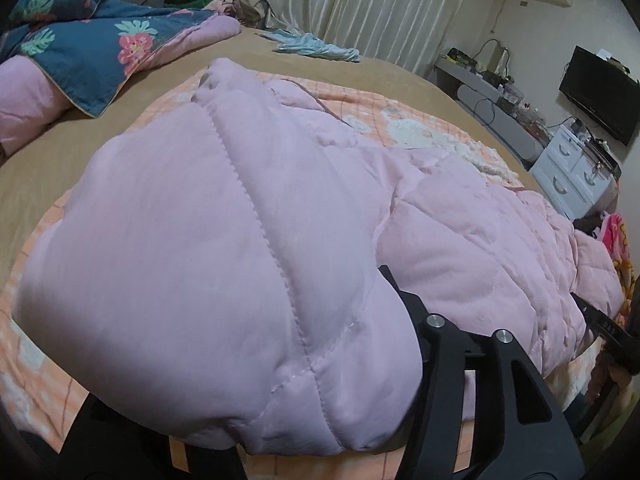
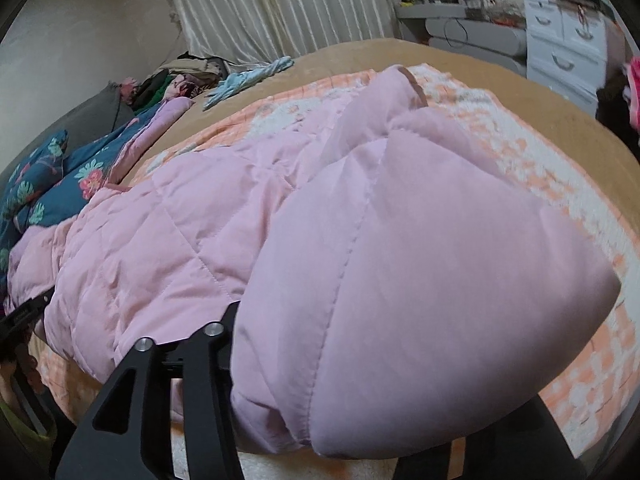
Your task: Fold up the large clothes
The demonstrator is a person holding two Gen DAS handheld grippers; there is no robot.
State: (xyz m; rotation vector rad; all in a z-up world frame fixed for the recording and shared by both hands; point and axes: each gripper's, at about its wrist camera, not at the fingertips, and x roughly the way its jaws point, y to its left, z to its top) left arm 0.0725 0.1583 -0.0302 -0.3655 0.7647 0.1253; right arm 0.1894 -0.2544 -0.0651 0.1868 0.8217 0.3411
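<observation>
**Item: coat** [image 1: 460, 220], pink, quilted and padded. It lies on a checked blanket [image 1: 40, 360] spread over the bed [image 1: 60, 160].
- Long axis: crosswise, running from one tool to the other. In the left wrist view the body runs off toward 3 to 4 o'clock; in the right wrist view it runs off toward 9 o'clock.
- At each end a puffy lobe is turned over and reaches from the tool toward 12 o'clock, so both ends lie directly ahead of the tools.

**Left tool** [image 1: 320, 280]: at the coat's left end.
- Jaws stand partly apart with the padded lobe between them.
- One finger is buried under the fabric, so I cannot tell whether the pads press on it.

**Right tool** [image 2: 320, 308]: at the coat's right end, mirroring the left.
- Same state: jaws partly apart, lobe between them, grip not readable.
- It also shows at 4 o'clock in the left wrist view.

**Nearness:** neither hand is closer, since each is at its own end. Judgement: the coming move probably depends on both ends travelling together across the long axis.

**Containers**
- Drawer chest [image 1: 572, 176], white, at 3 o'clock off the bed. The drawers are closed and the contents are unseen.
- Desk [image 1: 492, 92], grey, at 2 o'clock, carrying small clutter too fine to name.

**Also on the bed**
- Floral quilt [image 1: 80, 40] at 10 o'clock.
- Pale blue garment [image 1: 316, 46] at 12 o'clock, well apart from the coat.
</observation>
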